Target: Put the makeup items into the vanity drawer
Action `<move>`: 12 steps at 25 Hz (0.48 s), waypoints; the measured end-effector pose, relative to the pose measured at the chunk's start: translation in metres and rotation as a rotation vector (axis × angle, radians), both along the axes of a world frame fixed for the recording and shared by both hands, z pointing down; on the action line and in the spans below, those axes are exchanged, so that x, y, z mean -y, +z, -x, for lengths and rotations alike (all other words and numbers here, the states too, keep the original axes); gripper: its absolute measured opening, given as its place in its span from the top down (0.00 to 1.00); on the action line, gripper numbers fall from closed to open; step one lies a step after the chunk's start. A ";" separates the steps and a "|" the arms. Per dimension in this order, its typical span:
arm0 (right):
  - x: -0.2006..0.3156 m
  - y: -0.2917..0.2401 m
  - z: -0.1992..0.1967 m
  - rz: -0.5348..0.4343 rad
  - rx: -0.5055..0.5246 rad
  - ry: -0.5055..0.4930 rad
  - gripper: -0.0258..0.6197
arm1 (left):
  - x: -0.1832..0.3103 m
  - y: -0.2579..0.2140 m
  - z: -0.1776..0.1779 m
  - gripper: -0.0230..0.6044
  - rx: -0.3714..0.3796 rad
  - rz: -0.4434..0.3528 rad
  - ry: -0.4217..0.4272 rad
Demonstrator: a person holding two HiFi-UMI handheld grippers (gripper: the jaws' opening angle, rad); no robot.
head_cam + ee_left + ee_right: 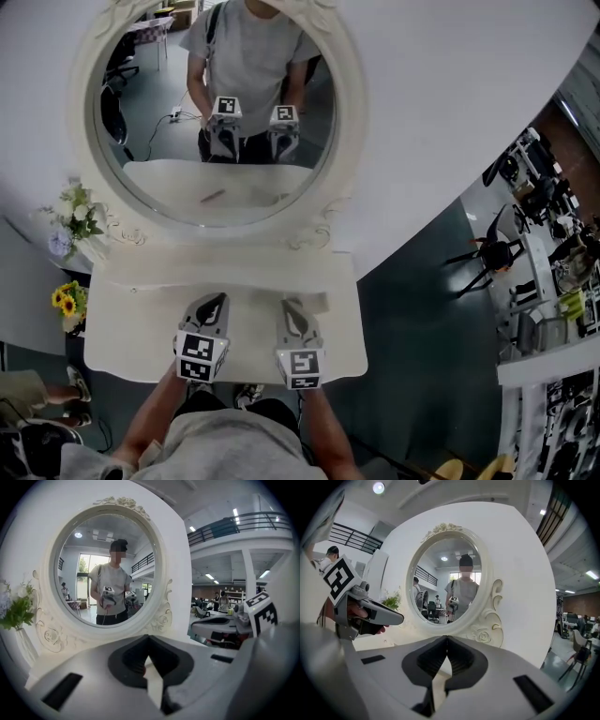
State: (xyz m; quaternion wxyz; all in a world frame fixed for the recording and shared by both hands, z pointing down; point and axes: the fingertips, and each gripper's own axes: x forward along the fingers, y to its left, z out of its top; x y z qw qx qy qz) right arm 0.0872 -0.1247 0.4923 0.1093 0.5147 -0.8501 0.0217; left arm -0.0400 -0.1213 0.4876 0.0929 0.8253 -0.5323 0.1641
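The white vanity table (131, 328) stands under its oval mirror (216, 112). Both grippers hover side by side over the tabletop, pointing at the mirror. The left gripper (217, 302) has its jaw tips together (148, 639); a small reddish speck sits low in the slit and I cannot tell what it is. Jaw tips on the right gripper (292, 307) also meet, with nothing between them (446, 639). A small pinkish item (213, 196) shows only as a reflection in the mirror; on the table itself it is hidden. No open drawer is visible.
White flowers (75, 211) and yellow flowers (66, 302) stand at the table's left end. A white curved wall backs the mirror. To the right are dark floor, an office chair (492, 253) and crowded desks (562, 309). The table's front edge is at my waist.
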 end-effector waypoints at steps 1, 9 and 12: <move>0.000 0.001 0.006 0.001 -0.002 -0.015 0.94 | -0.001 0.001 0.005 0.96 0.000 0.003 -0.011; 0.000 0.010 0.060 0.027 -0.001 -0.141 0.94 | -0.015 0.014 0.053 0.96 0.005 0.036 -0.124; -0.001 0.017 0.084 0.049 -0.002 -0.196 0.94 | -0.022 0.019 0.075 0.96 0.003 0.053 -0.174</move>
